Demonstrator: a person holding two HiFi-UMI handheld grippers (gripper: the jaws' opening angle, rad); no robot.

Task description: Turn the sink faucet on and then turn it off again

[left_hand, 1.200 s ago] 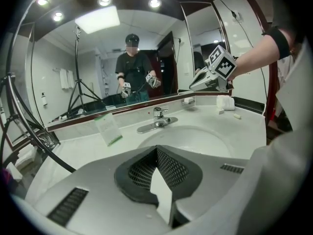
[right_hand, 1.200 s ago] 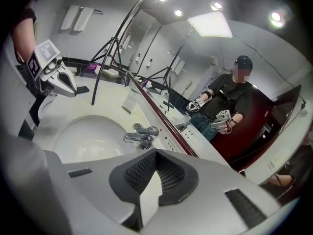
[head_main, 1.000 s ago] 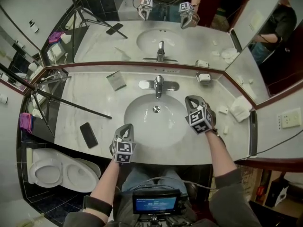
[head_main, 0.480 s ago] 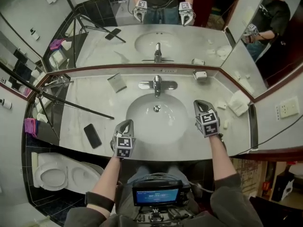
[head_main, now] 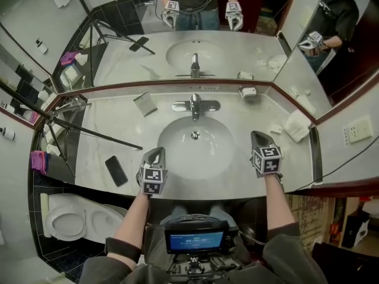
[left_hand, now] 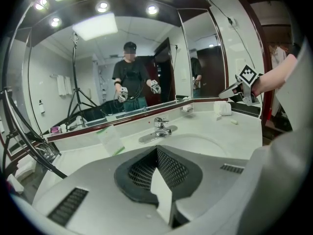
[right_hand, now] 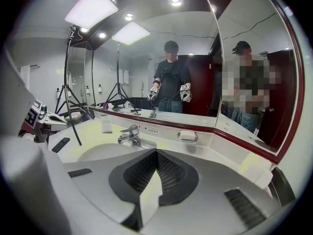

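Note:
The chrome faucet (head_main: 195, 105) stands at the back of the white oval sink (head_main: 177, 152), its lever pointing toward the basin; no water shows. It also appears as the faucet (left_hand: 159, 127) in the left gripper view and the faucet (right_hand: 130, 134) in the right gripper view. My left gripper (head_main: 155, 154) hangs over the basin's front left rim, shut and empty. My right gripper (head_main: 258, 137) is over the counter right of the basin, shut and empty, well away from the faucet.
A black phone (head_main: 116, 170) lies on the counter at left, beside a tripod leg (head_main: 95, 132). A card (head_main: 145, 103), a soap dish (head_main: 248, 91), folded towels (head_main: 296, 125) and small soaps (head_main: 276, 129) sit along the back and right. A mirror rises behind; a toilet (head_main: 65, 220) is lower left.
My right gripper has moved rightward from the basin's right edge out over the counter and rolled upright. The left gripper has barely shifted.

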